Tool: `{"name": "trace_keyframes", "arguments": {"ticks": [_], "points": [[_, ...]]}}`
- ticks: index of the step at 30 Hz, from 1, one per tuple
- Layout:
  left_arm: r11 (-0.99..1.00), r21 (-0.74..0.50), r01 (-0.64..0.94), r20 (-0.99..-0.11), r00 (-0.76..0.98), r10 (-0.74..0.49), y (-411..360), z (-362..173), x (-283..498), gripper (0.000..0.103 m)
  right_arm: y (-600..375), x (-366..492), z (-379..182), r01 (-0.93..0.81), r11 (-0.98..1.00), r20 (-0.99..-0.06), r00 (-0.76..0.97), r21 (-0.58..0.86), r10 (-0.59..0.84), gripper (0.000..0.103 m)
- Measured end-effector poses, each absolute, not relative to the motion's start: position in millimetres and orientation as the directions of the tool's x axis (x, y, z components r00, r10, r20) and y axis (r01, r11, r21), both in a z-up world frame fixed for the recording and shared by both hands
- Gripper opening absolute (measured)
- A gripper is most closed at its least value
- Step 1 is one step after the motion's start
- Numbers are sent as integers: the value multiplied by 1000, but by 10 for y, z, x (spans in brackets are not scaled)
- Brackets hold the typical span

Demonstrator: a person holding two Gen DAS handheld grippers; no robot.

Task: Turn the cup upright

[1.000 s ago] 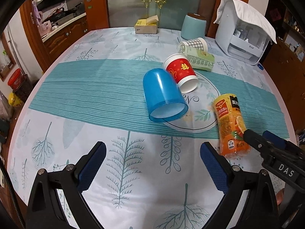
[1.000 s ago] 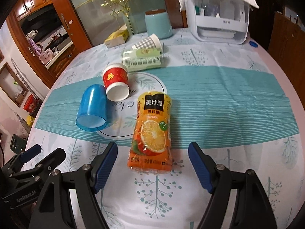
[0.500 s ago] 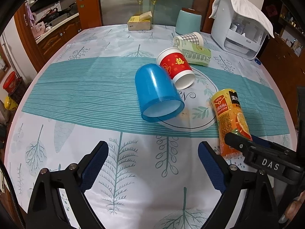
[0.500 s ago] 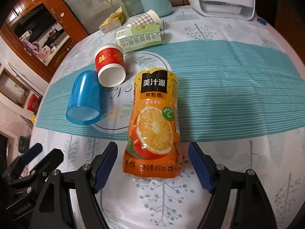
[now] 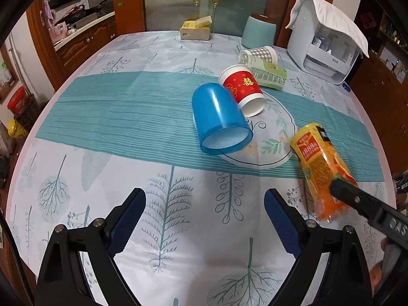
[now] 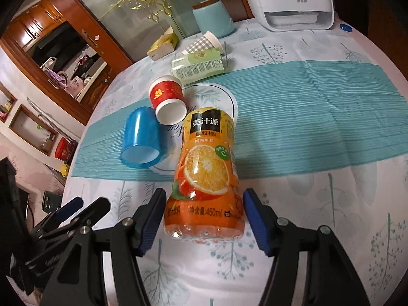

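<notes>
A blue plastic cup lies on its side on the table, mouth toward me; it also shows in the right wrist view. A red paper cup lies on its side just behind it. An orange juice bottle lies on its side between the open fingers of my right gripper, its base end closest to me. My left gripper is open and empty, short of the blue cup. The bottle shows at the right in the left wrist view.
A checked paper cup and a green-labelled bottle lie further back. A teal canister, a tissue box and a white appliance stand at the far edge. The round table drops off on both sides.
My right gripper has moved forward so its fingers now flank the base of the juice bottle. My left gripper has shifted slightly; the cups have not moved.
</notes>
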State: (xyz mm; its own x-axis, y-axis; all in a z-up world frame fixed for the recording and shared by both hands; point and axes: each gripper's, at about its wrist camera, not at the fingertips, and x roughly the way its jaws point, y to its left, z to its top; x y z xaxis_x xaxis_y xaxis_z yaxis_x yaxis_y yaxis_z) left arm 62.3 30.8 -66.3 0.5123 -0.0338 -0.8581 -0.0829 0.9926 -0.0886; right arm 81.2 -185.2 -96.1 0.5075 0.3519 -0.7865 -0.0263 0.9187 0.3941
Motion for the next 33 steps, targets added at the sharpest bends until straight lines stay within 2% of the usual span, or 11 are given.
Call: {"name": "trace_keyframes", "arguments": {"ticks": [10,23,28,33], "points": [[994,-86,-69,-856,515,-38,284,-594,331,93,-1791,280,-975,-16,929,-804,496,369,328,63],[998,-66,-14,-864,502,-50,127,-579,-49,93,-1539,-11,-1348,-10,928,-873,334,373,355,65],[998,-69,-5,-864,501,-57,103,-545,-118,93,-1537,-93,-1297,-22,925,-862,355,380,363,75],[997,-82,13,-871,485,-78,51,-526,-124,93,-1623,-138,-1292,-17,921,-852,372,390,368,75]]}}
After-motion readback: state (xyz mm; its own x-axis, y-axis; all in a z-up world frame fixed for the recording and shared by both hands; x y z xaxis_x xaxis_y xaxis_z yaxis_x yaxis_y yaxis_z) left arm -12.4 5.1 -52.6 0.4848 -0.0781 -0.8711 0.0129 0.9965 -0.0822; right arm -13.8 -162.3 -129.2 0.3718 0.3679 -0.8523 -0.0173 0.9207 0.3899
